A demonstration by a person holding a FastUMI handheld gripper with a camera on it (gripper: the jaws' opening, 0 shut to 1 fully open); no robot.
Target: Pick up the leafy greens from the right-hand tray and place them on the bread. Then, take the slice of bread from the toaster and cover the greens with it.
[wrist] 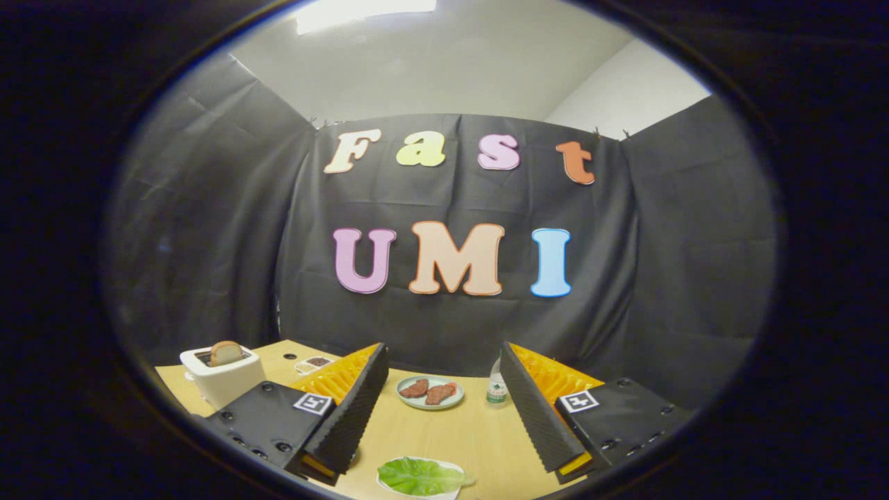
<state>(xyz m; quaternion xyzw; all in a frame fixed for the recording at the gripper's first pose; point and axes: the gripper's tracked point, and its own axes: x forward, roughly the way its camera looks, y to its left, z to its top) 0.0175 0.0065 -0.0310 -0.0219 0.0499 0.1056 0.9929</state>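
Holding the gripper [444, 410] open above the table [458, 434], nothing between its fingers.

I see the greens [420, 476] on a white tray [450, 492] low between the two fingers [351, 410], near their bases and touching neither. Beyond the fingertips sits a plate [430, 403] with two brown pieces, and a small bottle [496, 385] stands just beside it, close to the right finger. The toaster [222, 378] stands beyond the left finger with a bread slice [226, 353] upright in its slot. A small dish [314, 363] lies behind the toaster.
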